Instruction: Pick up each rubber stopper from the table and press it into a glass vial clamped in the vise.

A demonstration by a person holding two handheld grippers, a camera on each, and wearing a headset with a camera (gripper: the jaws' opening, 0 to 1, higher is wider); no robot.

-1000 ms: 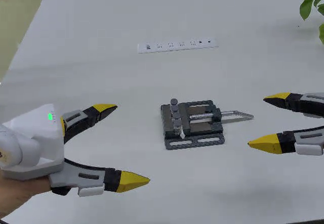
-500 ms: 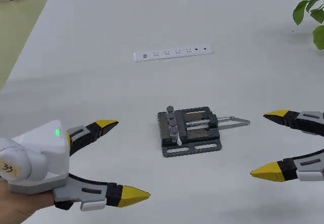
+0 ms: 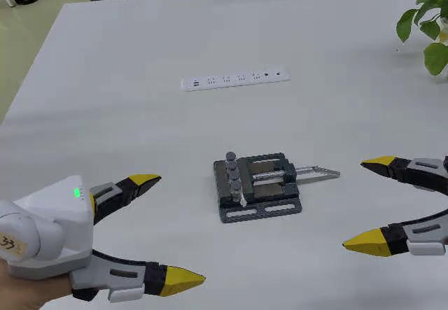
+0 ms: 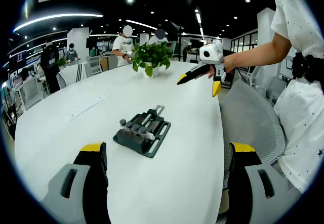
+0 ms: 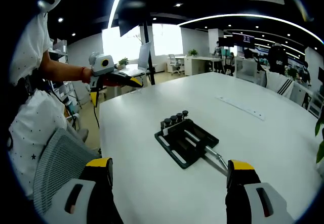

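A dark grey vise (image 3: 269, 192) sits mid-table with a row of several glass vials (image 3: 232, 175) clamped at its left end, each capped by a dark stopper. My left gripper (image 3: 173, 229) hovers open to the vise's left, nothing between its yellow-tipped fingers. My right gripper (image 3: 358, 202) hovers open to the vise's right, also holding nothing. In the left gripper view the vise (image 4: 147, 133) and vials (image 4: 129, 125) lie ahead of the open gripper (image 4: 168, 150), and the right gripper (image 4: 197, 85) shows beyond. The right gripper view has the vise (image 5: 190, 142) and vials (image 5: 173, 119) ahead of its own open gripper (image 5: 169, 164).
A white power strip (image 3: 234, 80) lies on the table beyond the vise. The vise's metal handle (image 3: 318, 173) sticks out toward my right gripper. A potted plant (image 3: 423, 26) stands at the far right corner. Bare white tabletop surrounds the vise.
The head camera has shifted, so the whole scene sits lower in the picture. Both grippers stay open and have drawn back slightly toward the person.
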